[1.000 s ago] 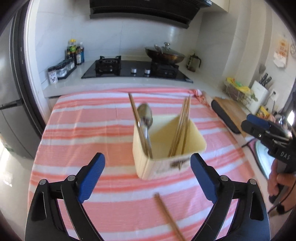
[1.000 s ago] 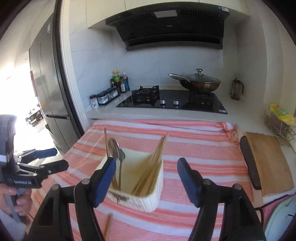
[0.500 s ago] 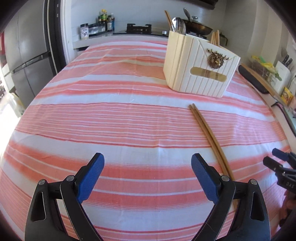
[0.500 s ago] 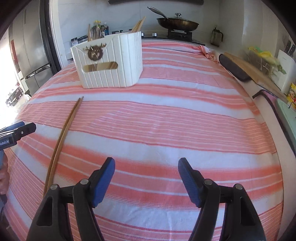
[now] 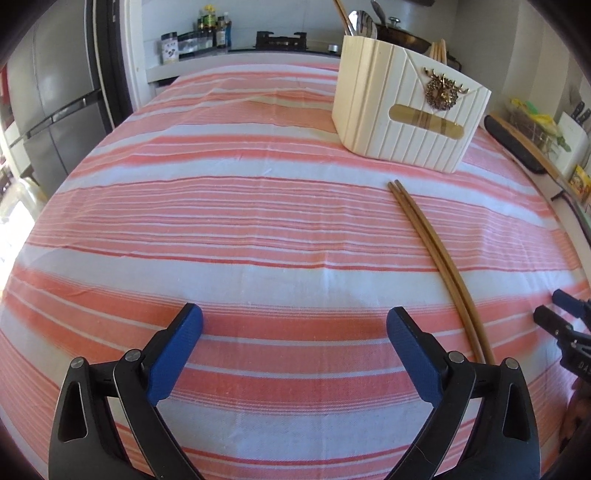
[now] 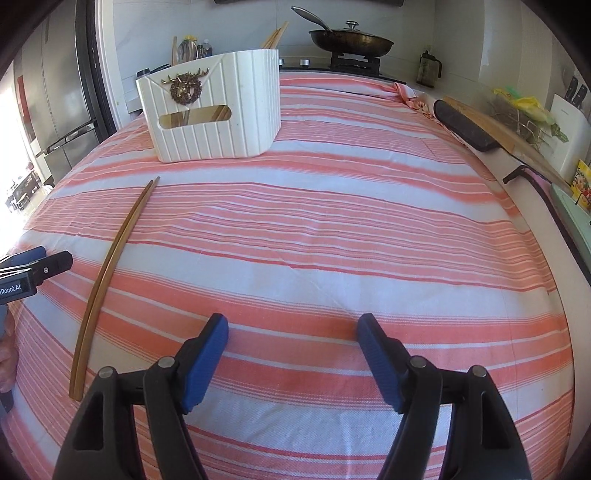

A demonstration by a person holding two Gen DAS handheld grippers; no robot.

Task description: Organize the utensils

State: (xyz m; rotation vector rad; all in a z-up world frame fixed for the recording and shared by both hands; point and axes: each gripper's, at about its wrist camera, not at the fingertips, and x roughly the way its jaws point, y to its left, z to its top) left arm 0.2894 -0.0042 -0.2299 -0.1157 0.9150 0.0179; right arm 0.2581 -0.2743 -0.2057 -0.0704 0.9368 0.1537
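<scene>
Both grippers — left (image 5: 294,325), right (image 6: 291,332) — wide open, empty, near table's front edge. Next: grasp the brown wooden chopstick pair (image 5: 436,258), drop into the cream ribbed holder (image 5: 410,110).

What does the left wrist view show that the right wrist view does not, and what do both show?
Only the left wrist view: the open left gripper from behind, and a spoon bowl plainly above the holder.
Only the right wrist view: the open right gripper from behind, the whole pan, and a dark jug.
Both: the holder, the chopsticks lying on the striped cloth, the fridge.
</scene>
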